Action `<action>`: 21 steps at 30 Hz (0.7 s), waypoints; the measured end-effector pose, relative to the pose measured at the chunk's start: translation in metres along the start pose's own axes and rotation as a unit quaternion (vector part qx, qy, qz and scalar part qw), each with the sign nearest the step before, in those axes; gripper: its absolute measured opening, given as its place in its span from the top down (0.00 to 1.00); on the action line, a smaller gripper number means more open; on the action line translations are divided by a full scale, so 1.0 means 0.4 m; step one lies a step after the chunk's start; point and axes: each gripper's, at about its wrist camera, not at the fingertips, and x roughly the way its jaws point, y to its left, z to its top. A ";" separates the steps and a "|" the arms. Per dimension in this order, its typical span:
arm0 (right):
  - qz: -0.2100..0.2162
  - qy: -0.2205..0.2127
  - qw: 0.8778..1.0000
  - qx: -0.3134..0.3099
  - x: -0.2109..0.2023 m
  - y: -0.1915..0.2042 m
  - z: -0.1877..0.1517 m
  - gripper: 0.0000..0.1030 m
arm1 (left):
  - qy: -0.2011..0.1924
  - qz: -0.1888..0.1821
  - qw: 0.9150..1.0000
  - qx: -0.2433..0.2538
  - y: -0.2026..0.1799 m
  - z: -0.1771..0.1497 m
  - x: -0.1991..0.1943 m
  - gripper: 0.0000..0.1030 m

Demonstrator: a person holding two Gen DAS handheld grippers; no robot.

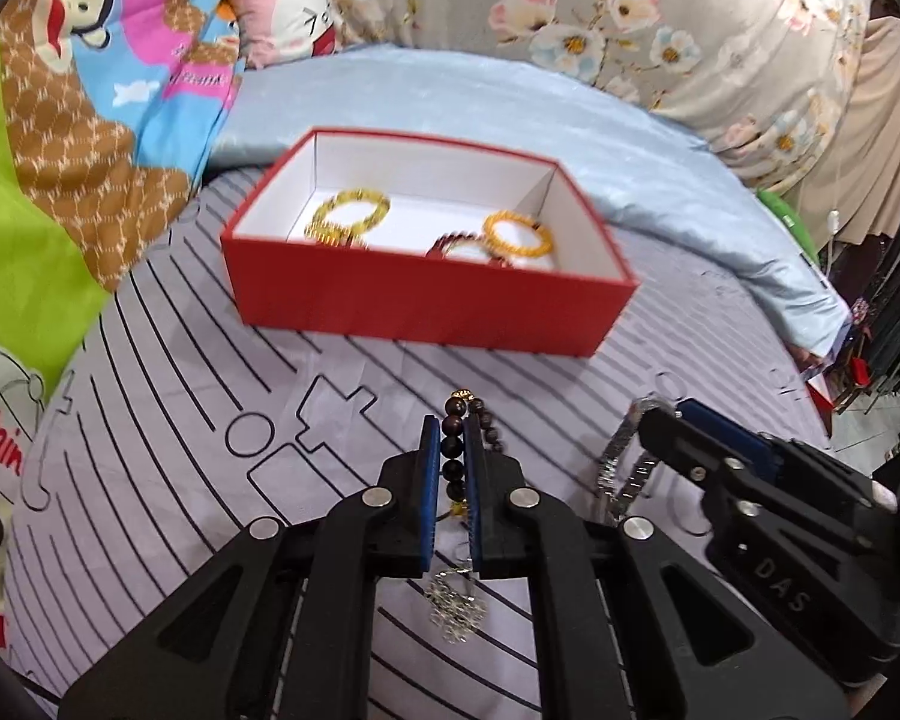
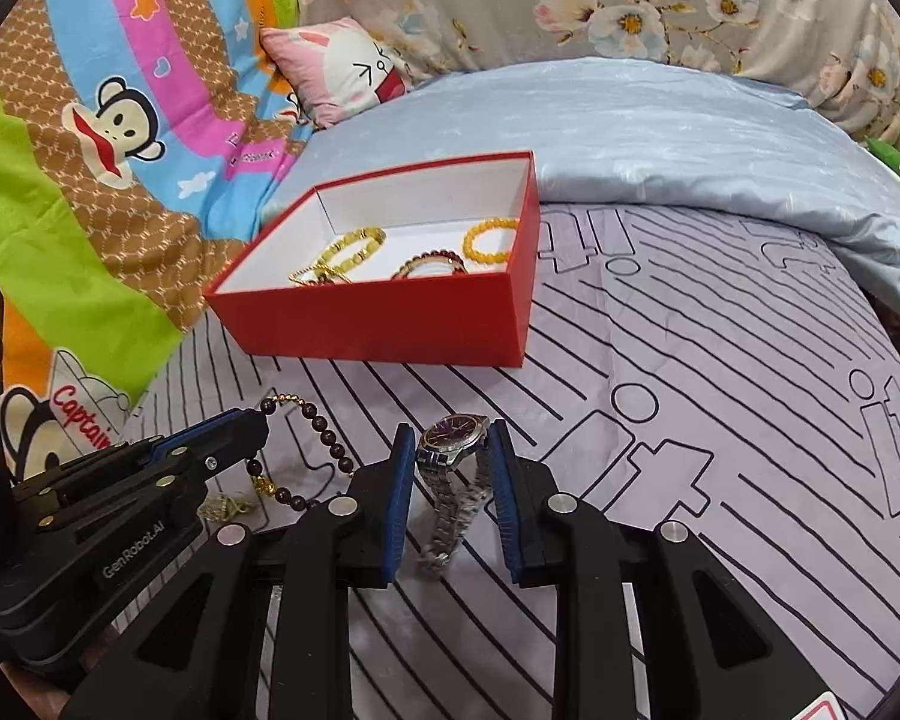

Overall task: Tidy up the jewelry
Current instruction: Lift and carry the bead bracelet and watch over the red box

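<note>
The left gripper (image 1: 452, 438) is clamped on a dark beaded bracelet (image 1: 453, 450), whose loop lies on the striped sheet (image 2: 720, 420); a silver snowflake charm (image 1: 457, 603) lies under its jaws. Just beside it, the right gripper (image 2: 450, 450) grips a silver watch (image 2: 453, 435) by the case, its metal band trailing down onto the sheet. Beyond both stands an open red box (image 2: 390, 318) with a white interior. Inside lie a pale yellow bead bracelet (image 2: 354, 246) at left, a dark red bracelet (image 2: 429, 267) in the middle and an orange bead bracelet (image 2: 489, 240) at right.
</note>
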 end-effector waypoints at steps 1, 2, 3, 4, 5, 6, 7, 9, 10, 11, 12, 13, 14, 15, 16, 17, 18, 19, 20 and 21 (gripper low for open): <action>0.001 -0.004 1.000 0.000 -0.008 0.001 0.003 0.77 | -0.005 -0.001 1.000 0.002 -0.005 0.004 -0.013 0.93; 0.002 -0.008 1.000 0.000 -0.017 0.003 0.006 0.77 | -0.010 -0.004 1.000 0.003 -0.009 0.008 -0.026 0.93; 0.004 -0.013 1.000 -0.001 -0.028 0.006 0.012 0.77 | -0.015 -0.006 1.000 0.005 -0.013 0.013 -0.040 0.93; 0.005 -0.016 1.000 -0.001 -0.036 0.008 0.016 0.77 | -0.020 -0.007 1.000 0.006 -0.017 0.017 -0.053 0.93; 0.006 -0.019 1.000 -0.002 -0.043 0.011 0.020 0.77 | -0.025 -0.009 1.000 0.007 -0.020 0.022 -0.064 0.93; 0.006 -0.022 1.000 -0.004 -0.049 0.012 0.024 0.77 | -0.031 -0.010 0.999 0.009 -0.024 0.029 -0.079 0.93; 0.005 -0.026 1.000 -0.006 -0.055 0.014 0.028 0.77 | -0.036 -0.011 0.999 0.011 -0.025 0.033 -0.089 0.93; 0.005 -0.032 0.999 -0.008 -0.068 0.016 0.036 0.77 | -0.044 -0.012 0.999 0.013 -0.030 0.045 -0.109 0.93; 0.005 -0.034 0.999 -0.009 -0.073 0.017 0.039 0.77 | -0.048 -0.013 0.999 0.015 -0.032 0.051 -0.118 0.93; 0.005 -0.036 0.999 -0.009 -0.077 0.017 0.043 0.77 | -0.051 -0.013 0.999 0.016 -0.033 0.056 -0.124 0.93; 0.006 -0.037 0.999 -0.009 -0.080 0.016 0.046 0.77 | -0.054 -0.013 0.998 0.018 -0.034 0.060 -0.132 0.93; 0.007 -0.038 0.999 -0.009 -0.082 0.016 0.048 0.77 | -0.057 -0.013 0.998 0.020 -0.036 0.064 -0.137 0.93; 0.008 -0.039 0.999 -0.009 -0.084 0.016 0.051 0.77 | -0.059 -0.012 0.998 0.022 -0.037 0.070 -0.143 0.93; 0.008 -0.040 0.999 -0.010 -0.086 0.017 0.054 0.77 | -0.061 -0.011 0.998 0.023 -0.039 0.074 -0.146 0.93; 0.008 -0.042 0.999 -0.011 -0.088 0.018 0.057 0.77 | -0.063 -0.011 0.998 0.024 -0.039 0.077 -0.148 0.93; 0.010 -0.043 0.999 -0.012 -0.089 0.020 0.062 0.77 | -0.065 -0.010 0.997 0.027 -0.040 0.087 -0.150 0.93; 0.014 -0.044 0.999 -0.013 -0.091 0.021 0.069 0.77 | -0.067 -0.009 0.997 0.029 -0.042 0.094 -0.151 0.93; 0.016 -0.045 0.999 -0.014 -0.091 0.022 0.076 0.77 | -0.069 -0.007 0.997 0.031 -0.045 0.103 -0.153 0.93; 0.017 -0.048 0.999 -0.016 -0.093 0.024 0.086 0.77 | -0.073 -0.004 0.997 0.033 -0.045 0.116 -0.155 0.93; 0.017 -0.052 0.998 -0.019 -0.095 0.026 0.097 0.77 | -0.076 -0.001 0.996 0.035 -0.043 0.127 -0.156 0.93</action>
